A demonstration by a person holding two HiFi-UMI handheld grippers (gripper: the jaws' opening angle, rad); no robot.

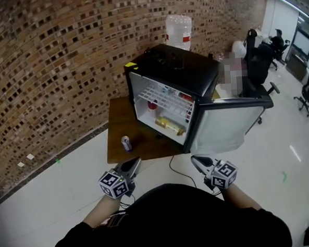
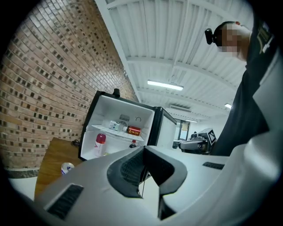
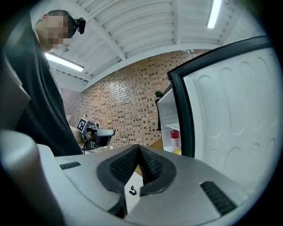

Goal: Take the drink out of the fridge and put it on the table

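Our left gripper [image 1: 135, 163] and right gripper [image 1: 196, 160] are pressed together, empty — we should spread one before entering the mini fridge [image 1: 173, 72].

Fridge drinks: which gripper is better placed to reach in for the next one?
Left, probably. The left gripper looks straight into the open fridge, with the red-capped bottle in plain sight. The right gripper faces the open door, which blocks most of the interior. Both are shut and empty.
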